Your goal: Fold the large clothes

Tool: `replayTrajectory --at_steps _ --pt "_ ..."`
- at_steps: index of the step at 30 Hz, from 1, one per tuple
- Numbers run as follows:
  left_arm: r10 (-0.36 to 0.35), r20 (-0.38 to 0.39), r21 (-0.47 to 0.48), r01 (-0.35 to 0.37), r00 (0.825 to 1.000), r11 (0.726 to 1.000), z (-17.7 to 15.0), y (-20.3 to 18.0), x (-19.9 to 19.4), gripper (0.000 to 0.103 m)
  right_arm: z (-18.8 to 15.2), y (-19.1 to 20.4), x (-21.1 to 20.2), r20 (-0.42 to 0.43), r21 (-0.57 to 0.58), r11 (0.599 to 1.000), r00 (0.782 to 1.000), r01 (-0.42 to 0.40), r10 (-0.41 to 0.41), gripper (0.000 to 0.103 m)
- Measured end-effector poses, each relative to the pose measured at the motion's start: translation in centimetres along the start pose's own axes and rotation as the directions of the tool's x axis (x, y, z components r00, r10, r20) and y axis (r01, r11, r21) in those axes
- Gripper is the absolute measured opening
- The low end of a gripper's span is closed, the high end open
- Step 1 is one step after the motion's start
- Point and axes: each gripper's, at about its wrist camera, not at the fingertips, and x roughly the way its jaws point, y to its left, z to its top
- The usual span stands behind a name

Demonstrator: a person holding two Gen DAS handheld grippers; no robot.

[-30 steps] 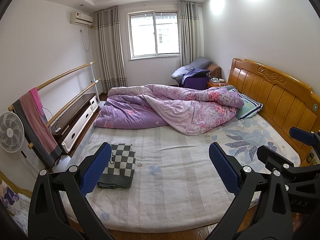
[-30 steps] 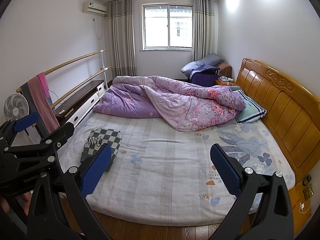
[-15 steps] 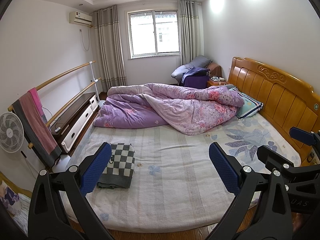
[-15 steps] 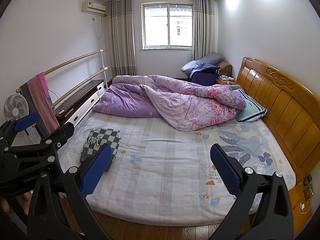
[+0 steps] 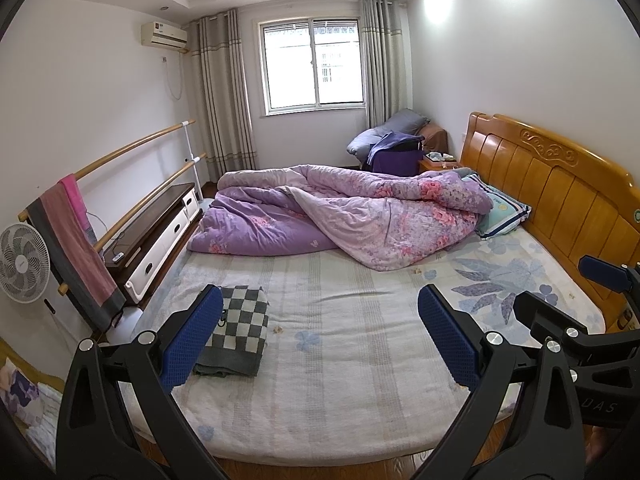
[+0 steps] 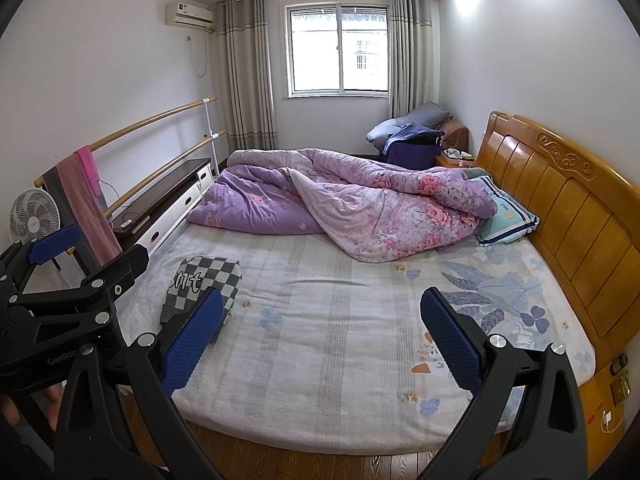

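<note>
A folded black-and-white checkered garment (image 5: 238, 328) (image 6: 204, 284) lies on the left part of the bed (image 5: 340, 360) (image 6: 340, 340), near its foot. My left gripper (image 5: 320, 336) hovers open above the foot of the bed with nothing between its blue pads; its left pad overlaps the garment in view. My right gripper (image 6: 322, 336) is open too and holds nothing. The right gripper's body shows at the right edge of the left wrist view, and the left gripper's body at the left edge of the right wrist view.
A crumpled purple floral quilt (image 5: 352, 216) (image 6: 360, 204) covers the far half of the bed, beside a pillow (image 5: 500, 212) and the wooden headboard (image 5: 560, 200). A rail with hung towels (image 5: 76, 248), a fan (image 5: 22, 264) and a low cabinet (image 5: 160, 236) line the left wall.
Both views have shifted very slightly, as the grippers drift a little; the garment and quilt have not moved. Both grippers stay open.
</note>
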Motion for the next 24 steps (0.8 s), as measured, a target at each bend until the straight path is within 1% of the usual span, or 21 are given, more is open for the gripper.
replayTrajectory --at_steps 6,17,22,24 --pt "0.009 -0.01 -0.006 -0.009 1.0 1.0 -0.4 -0.3 0.9 0.098 0.3 -0.7 0.4 -0.008 0.002 1.0 1.0 -0.012 0.012 0.095" --pt "0.008 -0.037 0.007 -0.008 0.999 1.0 0.2 -1.7 2.7 0.098 0.3 -2.5 1.5 -0.034 0.021 1.0 0.999 -0.023 0.023 0.095" --pt "0.005 -0.077 0.005 -0.004 0.997 1.0 0.2 -2.0 4.5 0.098 0.0 -2.6 2.9 -0.069 0.029 0.999 0.997 -0.032 0.034 0.095" --pt "0.011 -0.117 -0.007 -0.012 0.993 1.0 -0.5 -1.4 5.7 0.098 -0.3 -2.0 4.1 -0.102 0.023 0.999 0.994 -0.039 0.041 0.095"
